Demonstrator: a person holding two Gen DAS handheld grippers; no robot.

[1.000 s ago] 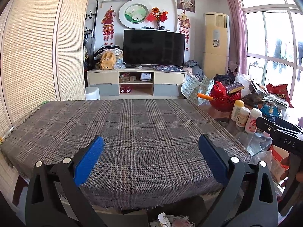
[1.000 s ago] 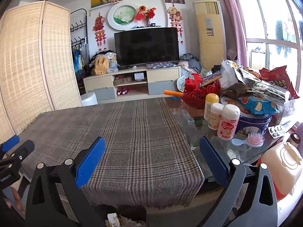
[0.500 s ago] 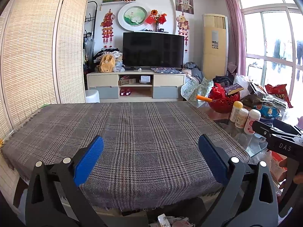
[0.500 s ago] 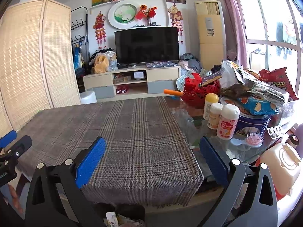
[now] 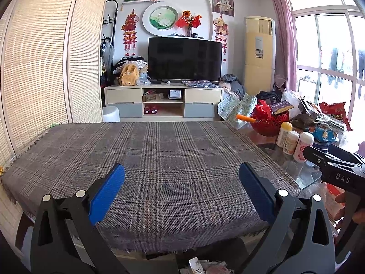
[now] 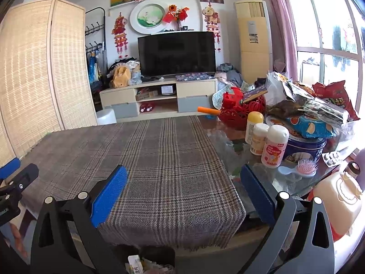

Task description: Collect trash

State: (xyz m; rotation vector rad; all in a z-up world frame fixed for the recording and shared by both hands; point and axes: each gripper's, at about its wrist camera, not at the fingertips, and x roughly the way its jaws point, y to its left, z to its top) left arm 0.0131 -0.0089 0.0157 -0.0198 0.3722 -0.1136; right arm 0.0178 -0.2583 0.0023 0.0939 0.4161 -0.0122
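Note:
My left gripper (image 5: 181, 190) is open and holds nothing, hovering over the near edge of the grey plaid tablecloth (image 5: 150, 157). My right gripper (image 6: 182, 193) is open too, above the cloth's right near corner (image 6: 168, 159). Below the table edge sits a dark bin with crumpled wrappers and paper trash (image 5: 205, 266), also seen as trash (image 6: 141, 266) in the right wrist view. No loose trash lies on the cloth. The right gripper's body (image 5: 335, 171) shows at the right edge of the left view, held by a hand.
On the glass table part at right stand three white bottles (image 6: 264, 141), a blue tin (image 6: 305, 147), snack bags (image 6: 319, 107), a red basket (image 6: 241, 109), a pink hairbrush (image 6: 303, 166) and a cream jug (image 6: 337, 203). A TV cabinet (image 5: 164, 102) stands behind; a woven screen (image 5: 45, 68) at left.
Both cameras have risen and pulled back slightly, so more of the room and the table's near edge shows. Both grippers stay open.

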